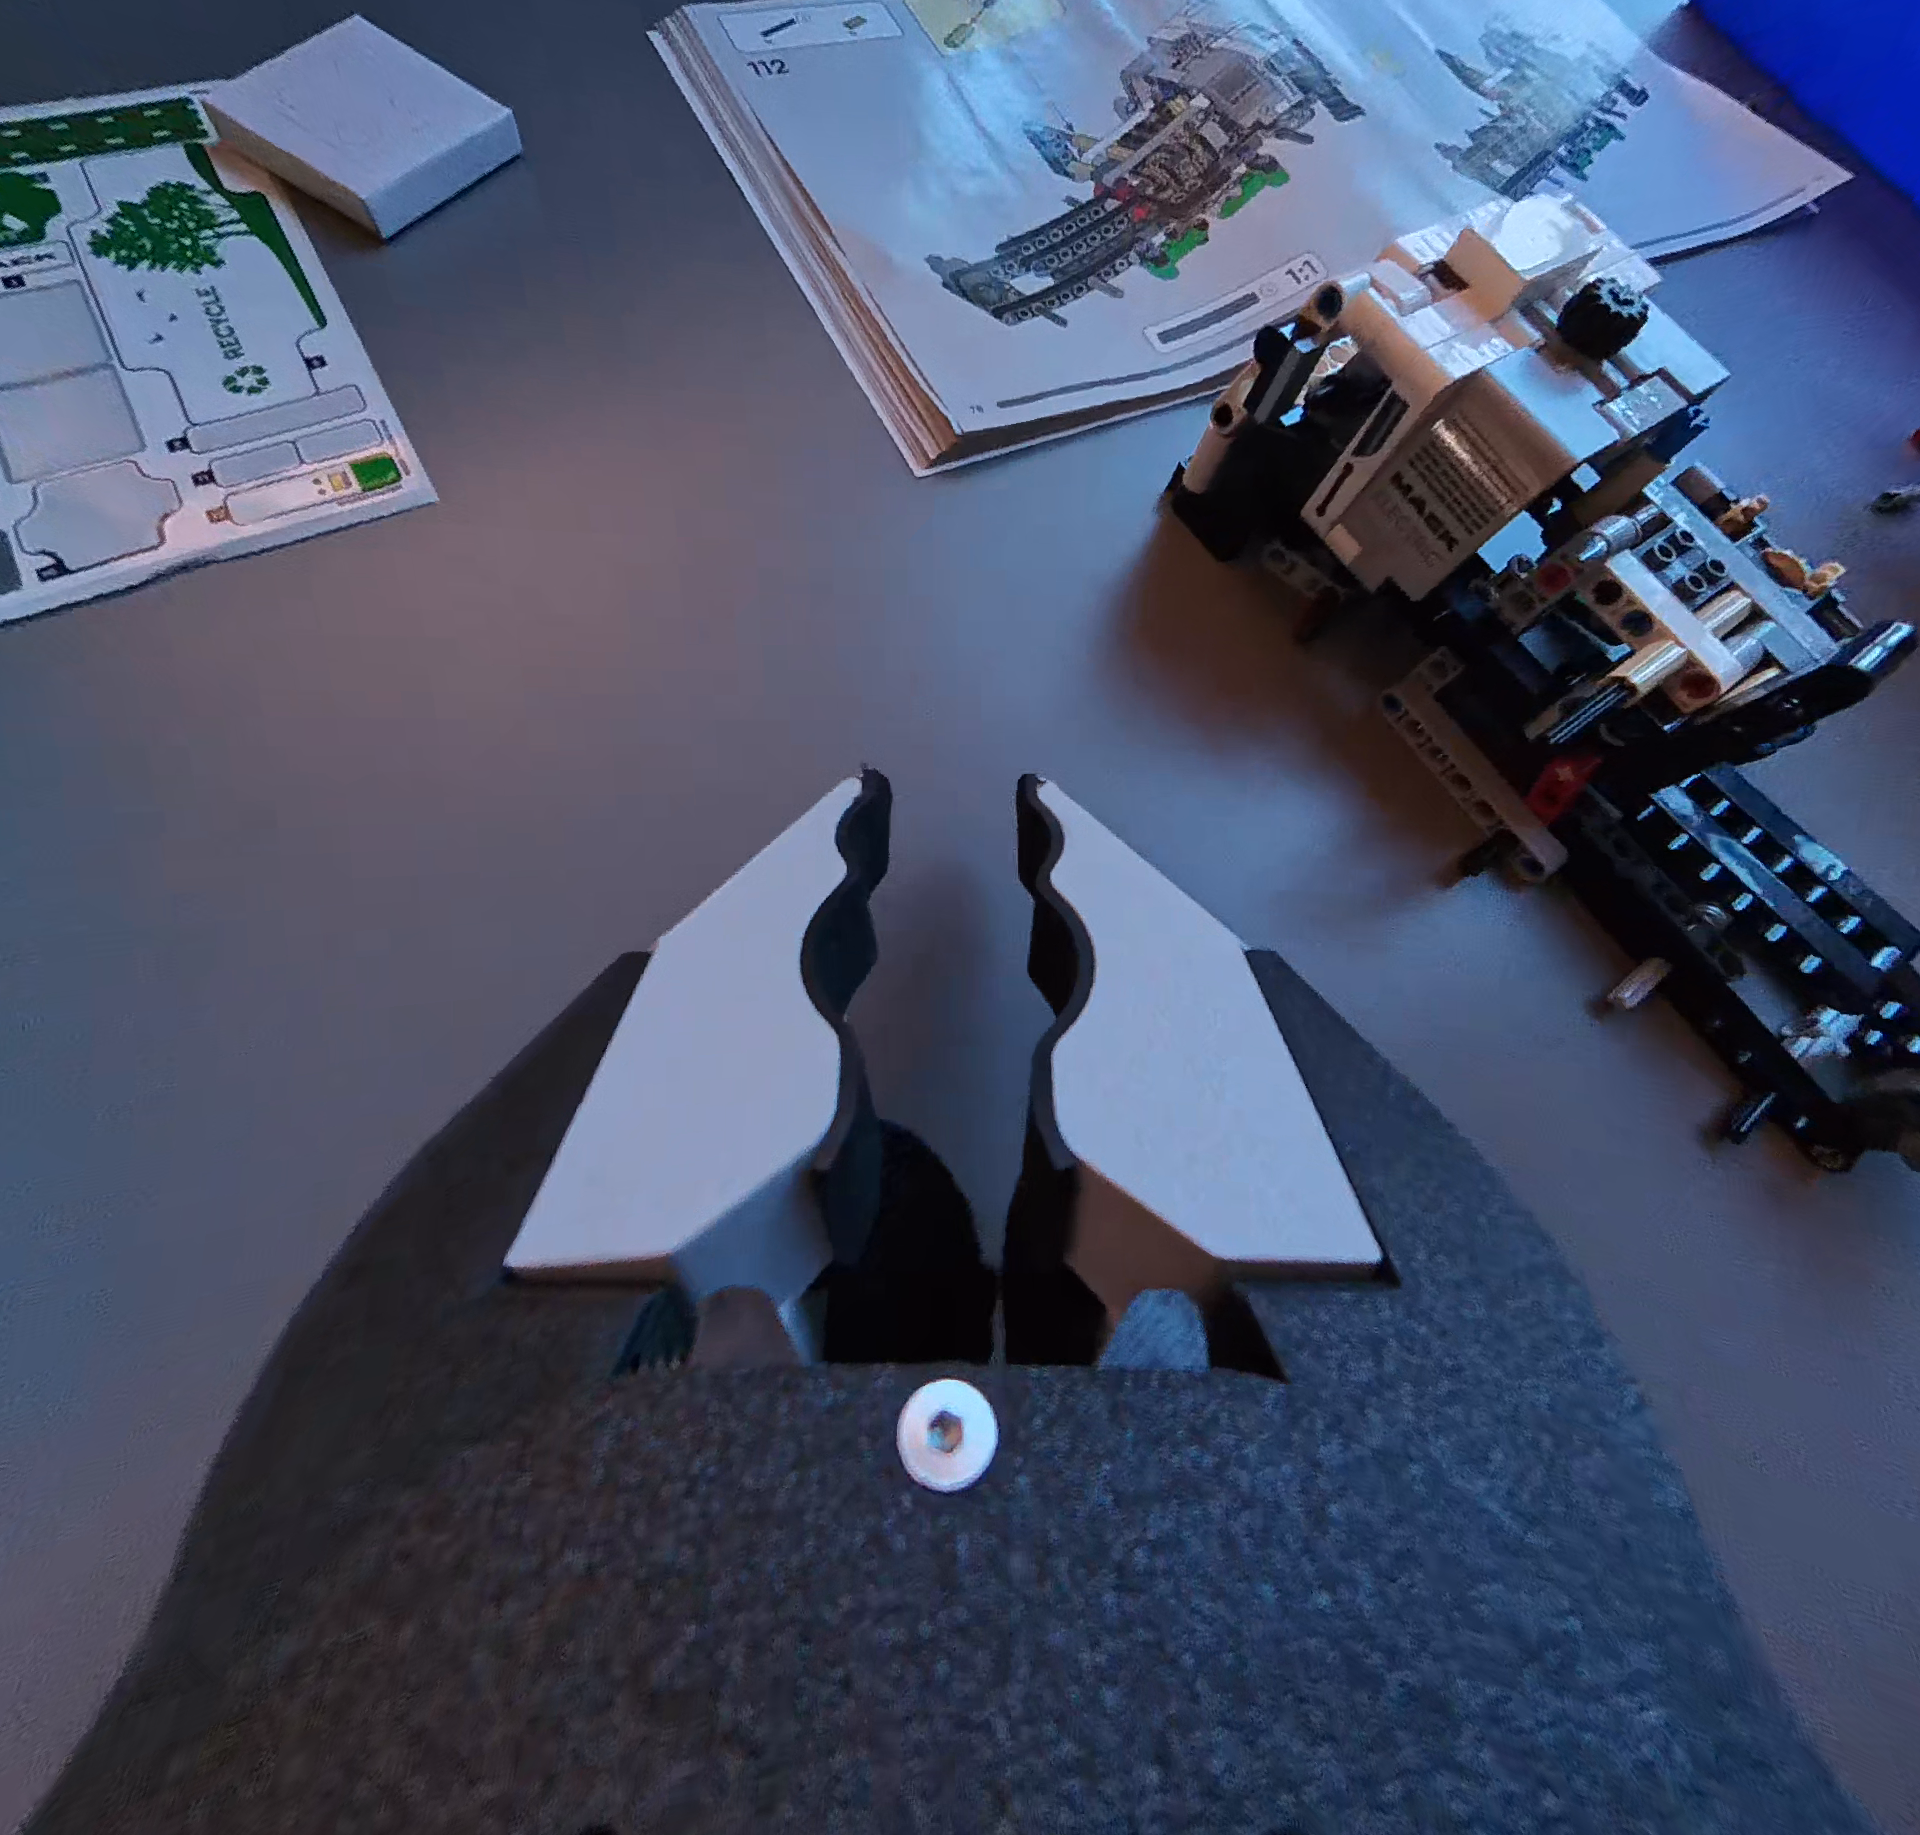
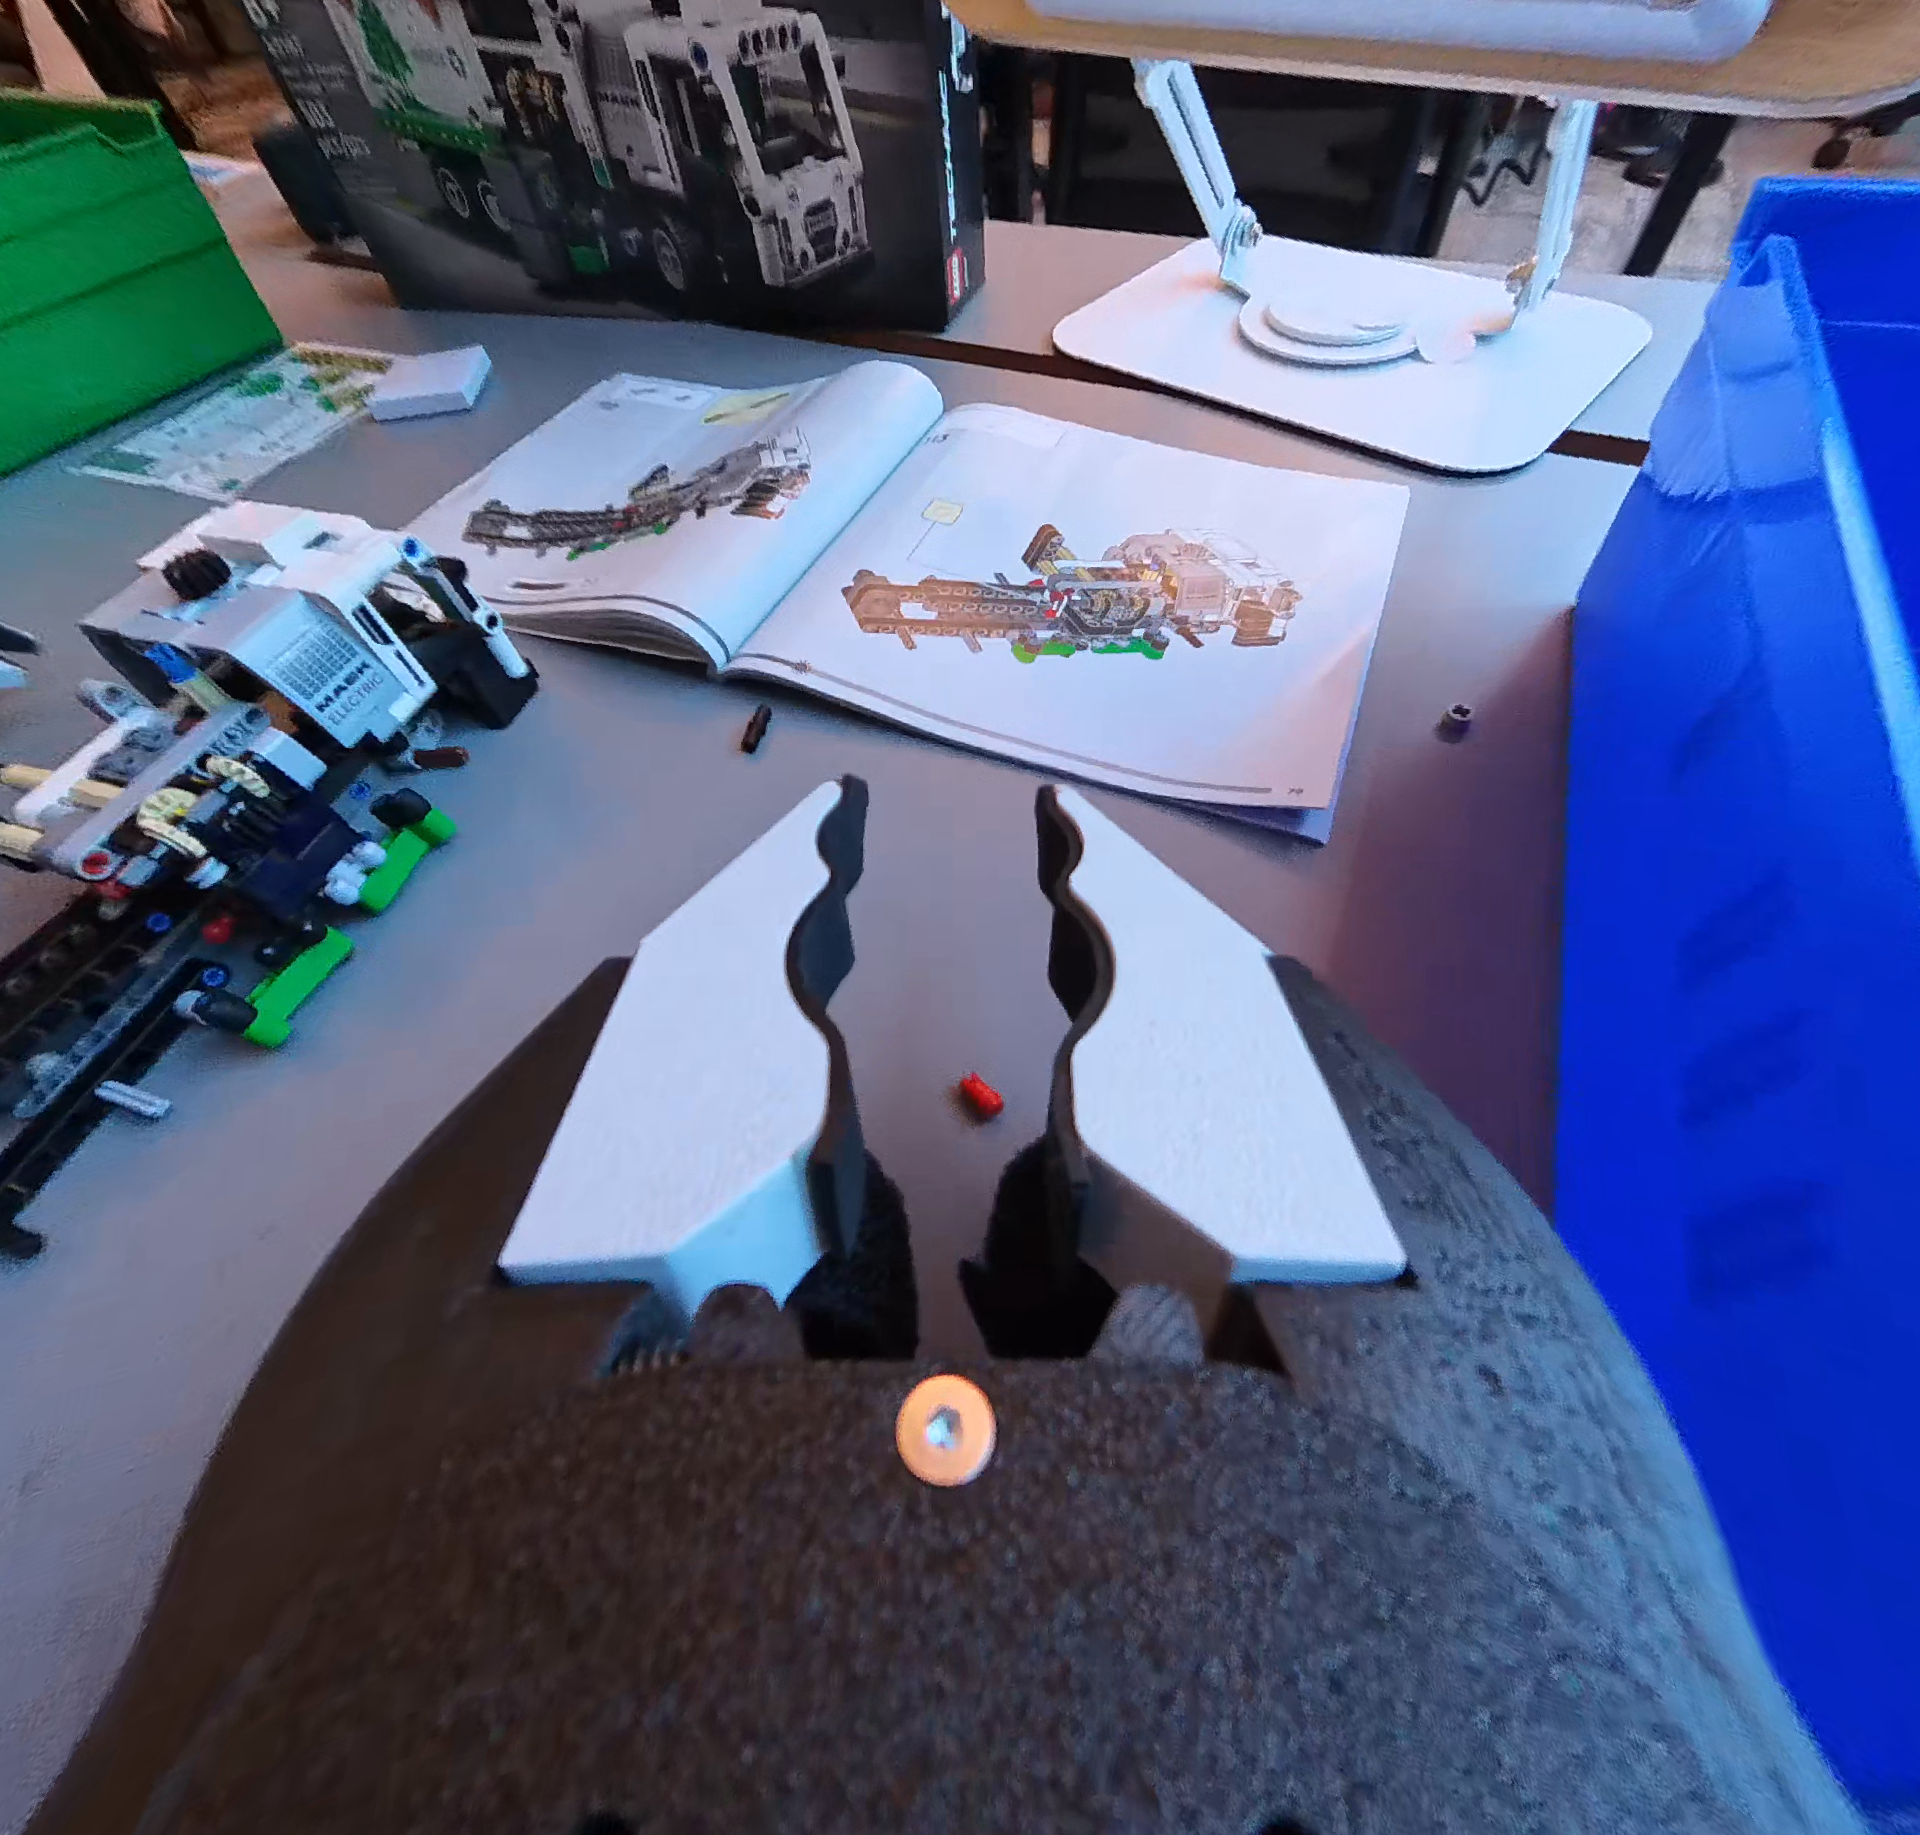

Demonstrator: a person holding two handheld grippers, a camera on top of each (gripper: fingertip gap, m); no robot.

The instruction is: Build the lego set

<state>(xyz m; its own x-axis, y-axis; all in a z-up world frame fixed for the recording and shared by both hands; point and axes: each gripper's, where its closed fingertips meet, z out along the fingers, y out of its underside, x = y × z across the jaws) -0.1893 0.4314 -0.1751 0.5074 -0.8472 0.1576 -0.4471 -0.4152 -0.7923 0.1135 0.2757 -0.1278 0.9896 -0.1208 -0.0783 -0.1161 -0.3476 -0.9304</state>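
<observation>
In the left wrist view, a sticker sheet (image 1: 177,351) printed in green lies at ten o'clock on the grey table (image 1: 675,642), with a small white block (image 1: 364,123) resting on its far corner. At twelve to one o'clock the instruction booklet (image 1: 1039,206) lies open, and just past its near right corner, at two to three o'clock, sits the half-built lego truck (image 1: 1507,497), its white and grey cab toward the booklet and its black beam frame running off toward four o'clock. The left gripper (image 1: 951,783) hangs above bare table with its jaws parted and nothing between them. In the right wrist view, a green bin (image 2: 104,258) stands at ten o'clock, the truck lies at nine o'clock with bright green pieces on its near side, and the set's box (image 2: 623,112) stands at eleven to twelve. A small black pin (image 2: 756,727) lies on the table just before the open booklet. The right gripper (image 2: 948,788) is released and empty; a small red piece (image 2: 980,1097) shows on the table through the gap between its fingers. A white stand (image 2: 1351,362) sits at one o'clock, and a blue bin (image 2: 1766,850) fills three o'clock.
</observation>
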